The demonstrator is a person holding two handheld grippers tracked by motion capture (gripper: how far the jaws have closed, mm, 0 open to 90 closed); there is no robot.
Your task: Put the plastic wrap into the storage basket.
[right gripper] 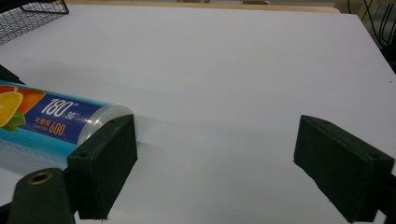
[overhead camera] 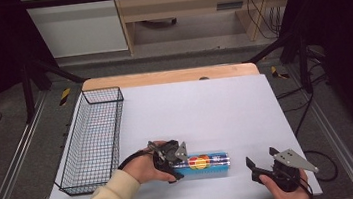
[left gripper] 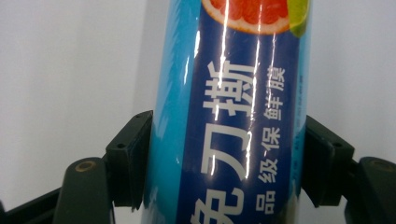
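Left hand-held gripper [overhead camera: 176, 161] clamps left end of blue cylindrical cling-film roll [overhead camera: 206, 162], long axis left-right on counter [overhead camera: 205, 106]. Right hand-held gripper [overhead camera: 261, 163] released, near its right end.

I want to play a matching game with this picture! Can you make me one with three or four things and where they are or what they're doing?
Things:
1. basket
2. roll
3. left gripper
4. right gripper

States:
A. open, nothing between its jaws
B. lying on the table, blue with fruit pictures
C. shut on the roll
D. empty, at the table's left side

Pairs: 1-D, 2-B, 3-C, 4-A
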